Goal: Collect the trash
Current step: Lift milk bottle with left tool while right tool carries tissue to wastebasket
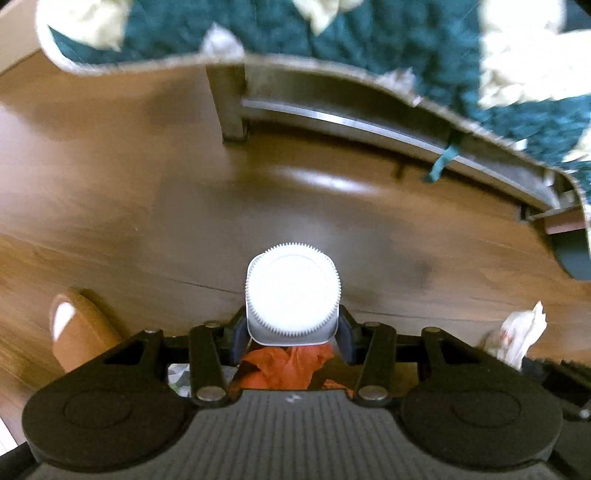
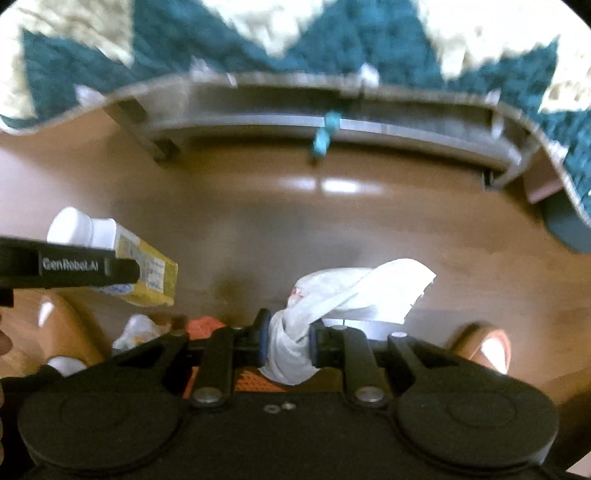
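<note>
Seen top-on, a bottle with a ribbed white cap (image 1: pixel 293 288) stands between the pads of my left gripper (image 1: pixel 293 334), which is shut on it. The right wrist view shows the same bottle (image 2: pixel 147 266) with a yellow label, held by a black left finger (image 2: pixel 74 267). My right gripper (image 2: pixel 289 341) is shut on a crumpled white tissue (image 2: pixel 369 291), which fans out to the right. That tissue (image 1: pixel 521 332) also shows at the right edge of the left wrist view. Both grippers hang high over a brown wooden floor (image 1: pixel 147 206).
Orange crumpled material (image 1: pixel 288 365) and a white wad (image 2: pixel 136 332) lie below the grippers. A grey frame (image 1: pixel 351 118) with a leg (image 1: pixel 229 107) carries a teal and cream blanket (image 1: pixel 369 33) ahead. Brown shiny rounded shapes (image 1: pixel 81 339), (image 2: pixel 484 347) sit at either side.
</note>
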The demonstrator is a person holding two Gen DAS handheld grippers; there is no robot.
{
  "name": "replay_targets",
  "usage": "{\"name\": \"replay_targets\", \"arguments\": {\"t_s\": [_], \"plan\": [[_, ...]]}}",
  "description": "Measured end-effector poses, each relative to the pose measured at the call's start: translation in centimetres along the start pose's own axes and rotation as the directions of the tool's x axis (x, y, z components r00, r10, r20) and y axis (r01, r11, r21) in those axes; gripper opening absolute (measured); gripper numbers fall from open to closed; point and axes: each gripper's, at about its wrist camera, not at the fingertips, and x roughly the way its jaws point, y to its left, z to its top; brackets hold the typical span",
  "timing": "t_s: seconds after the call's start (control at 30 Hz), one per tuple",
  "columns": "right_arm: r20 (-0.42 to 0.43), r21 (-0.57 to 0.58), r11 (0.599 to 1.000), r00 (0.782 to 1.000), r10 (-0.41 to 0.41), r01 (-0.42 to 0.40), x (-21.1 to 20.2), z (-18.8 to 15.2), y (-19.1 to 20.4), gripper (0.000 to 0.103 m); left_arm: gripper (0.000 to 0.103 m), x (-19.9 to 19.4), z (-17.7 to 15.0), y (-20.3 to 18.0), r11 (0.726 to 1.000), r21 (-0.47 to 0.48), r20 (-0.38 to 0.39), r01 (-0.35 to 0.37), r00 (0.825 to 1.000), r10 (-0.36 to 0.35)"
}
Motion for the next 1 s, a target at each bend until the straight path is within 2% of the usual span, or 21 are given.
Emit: {"name": "replay_targets", "arguments": {"t_s": [0.13,0.27,0.4,0.5,0.67,0.8,1.0], "plan": [[0.082,-0.001,1.0,0.996,0.03,-0.03,-5.2,0.3,-0.1,0.019,0.046,-4.2,-1.1,0.6,0.999,0.036,0.066,0.005,0.998,-0.007],[0.17,-0.03,0.998,0.984,0.057,-0.053,-9.8,-0.2,0.4,0.019,0.046,-9.0,-2.1,1.2,0.999,0.03,0.142,0.013,0.99,-0.017],[0.284,-0.106,0.993,0.956,0.077,-0.048,-15.4,-0.9,1.2,0.019,0.046,-13.8,-3.0,1.3,0.999,0.037,0.231,-0.001,0.973,-0.007],[0.359,-0.164,0.986,0.929,0.086,-0.028,-18.9,-1.4,1.6,0.019,0.046,-17.3,-3.5,1.8,1.0,0.021,0.288,0.019,0.957,-0.025],[0.471,-0.229,0.973,0.876,0.1,0.012,-24.5,-2.0,2.2,0.019,0.046,-22.5,-4.5,1.5,0.998,0.047,0.391,0.035,0.919,-0.051],[0.529,-0.263,0.964,0.843,0.103,0.047,-27.9,-2.1,2.5,0.019,0.046,-26.3,-5.3,1.1,0.996,0.085,0.463,0.037,0.883,-0.072],[0.612,-0.333,0.937,0.781,0.127,0.109,-33.4,-1.3,3.3,0.019,0.046,-31.8,-5.4,1.0,0.992,0.113,0.558,0.058,0.822,-0.112]]}}
